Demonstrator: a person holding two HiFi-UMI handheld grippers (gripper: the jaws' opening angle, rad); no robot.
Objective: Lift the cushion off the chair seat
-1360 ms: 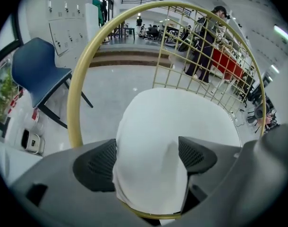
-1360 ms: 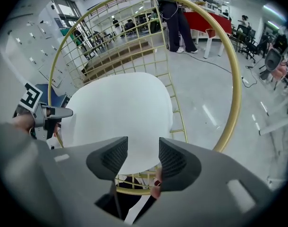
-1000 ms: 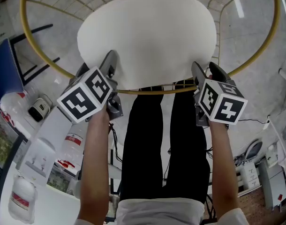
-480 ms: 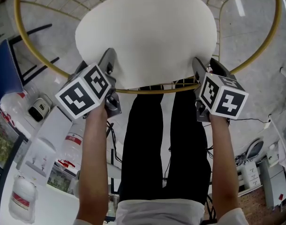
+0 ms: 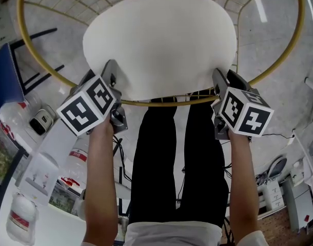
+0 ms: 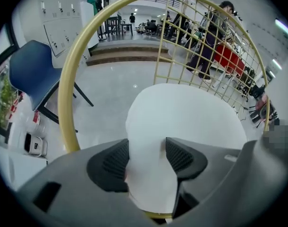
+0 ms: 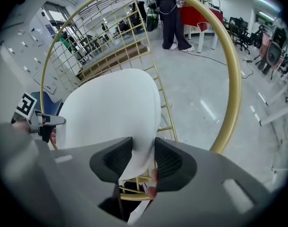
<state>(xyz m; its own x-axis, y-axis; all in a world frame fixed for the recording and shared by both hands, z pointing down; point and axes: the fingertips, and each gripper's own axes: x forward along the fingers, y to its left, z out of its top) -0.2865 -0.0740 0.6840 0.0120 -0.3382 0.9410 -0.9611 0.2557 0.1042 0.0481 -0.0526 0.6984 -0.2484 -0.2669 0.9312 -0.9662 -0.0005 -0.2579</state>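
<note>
— Left hand-held gripper (image 6: 146, 157) and right hand-held gripper (image 7: 143, 160): gripping yet?
— Both have just been closing and now pinch the near edge of the flat white oval cushion (image 5: 161, 40), by the gold wire chair (image 5: 169, 102) rim. It lies on the seat, unlifted.
— Containers?
— White plastic bottles (image 5: 20, 217) left of the chair; contents unclear.

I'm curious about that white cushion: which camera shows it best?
The head view: nearly the whole cushion shows from above. Each gripper view shows it foreshortened, its near edge pinched between jaws that have just been closing.
</note>
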